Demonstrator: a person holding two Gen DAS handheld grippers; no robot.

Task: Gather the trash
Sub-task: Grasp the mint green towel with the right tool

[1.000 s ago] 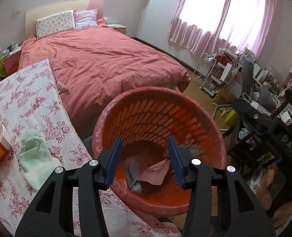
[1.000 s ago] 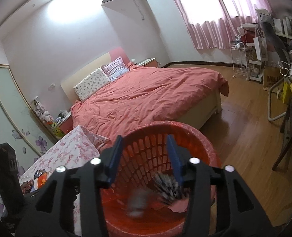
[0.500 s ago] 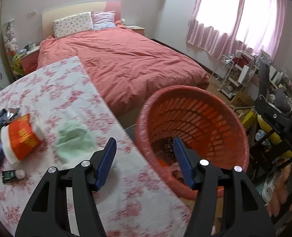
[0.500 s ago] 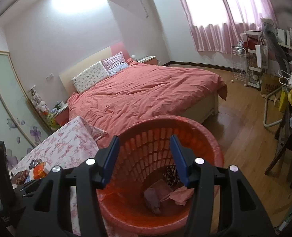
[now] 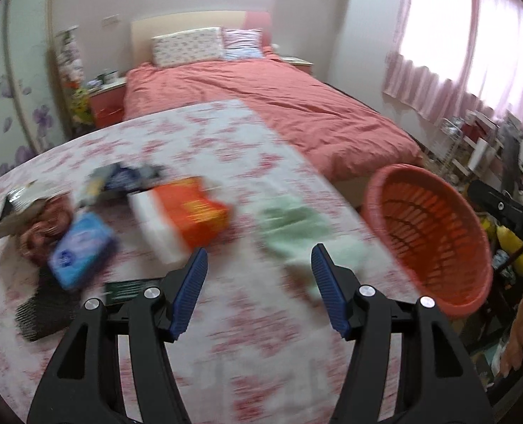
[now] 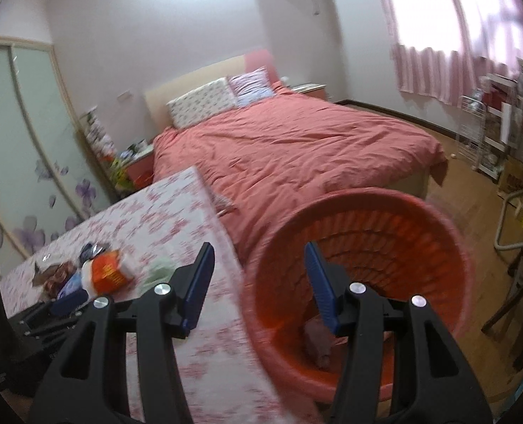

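An orange-red plastic basket point(image 5: 438, 233) stands off the right edge of the floral-cloth table point(image 5: 226, 134). Inside the basket point(image 6: 367, 219) lies a crumpled pinkish piece point(image 6: 318, 339). On the table lie an orange and white package point(image 5: 187, 215), a blue pack point(image 5: 81, 247), a pale green cloth point(image 5: 293, 226), a dark wrapper point(image 5: 127, 176) and a small dark green box point(image 5: 130, 289). My left gripper point(image 5: 259, 251) hangs open over the table in front of the package and the cloth, nothing between its fingers. My right gripper point(image 6: 258, 247) is open and empty over the table edge and basket rim.
A bed with a red cover point(image 5: 279, 106) lies beyond the table. A reddish wrapper point(image 5: 46, 226) and a black ribbed item point(image 5: 46, 311) sit at the table's left. Shelves and clutter point(image 5: 480, 148) fill the right side, with wooden floor point(image 6: 473, 205) beyond the basket.
Both views have swung left, from over the basket toward the table. The left gripper's jaws stand wider than before. The basket now sits at the right of the left view.
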